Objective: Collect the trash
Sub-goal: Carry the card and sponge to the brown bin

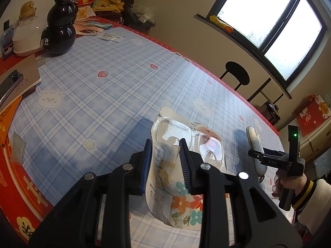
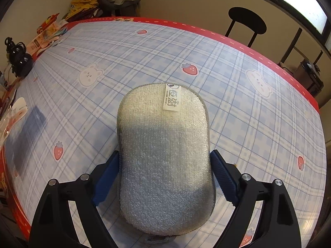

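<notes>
My left gripper point(image 1: 165, 144) is shut on a white plastic package point(image 1: 175, 202) with a flower print and a clear blister, holding it upright over the blue plaid tablecloth point(image 1: 103, 103). In the right wrist view a grey-white scrub sponge point(image 2: 163, 134) with a small label lies lengthwise between the fingers of my right gripper point(image 2: 164, 154). Both blue pads touch its long edges. From the left wrist view the same sponge point(image 1: 253, 142) shows edge-on at the right, beside a hand point(image 1: 289, 184) in a striped cuff that grips the right tool.
A black gourd-shaped bottle point(image 1: 61, 31), a white container point(image 1: 26, 39), a notebook with a phone point(image 1: 12, 82) and a small clear wrapper point(image 1: 18, 148) sit along the table's left side. Clothes point(image 1: 111, 2) pile up at the far end. A black stool point(image 2: 247, 20) stands beyond the table's red edge.
</notes>
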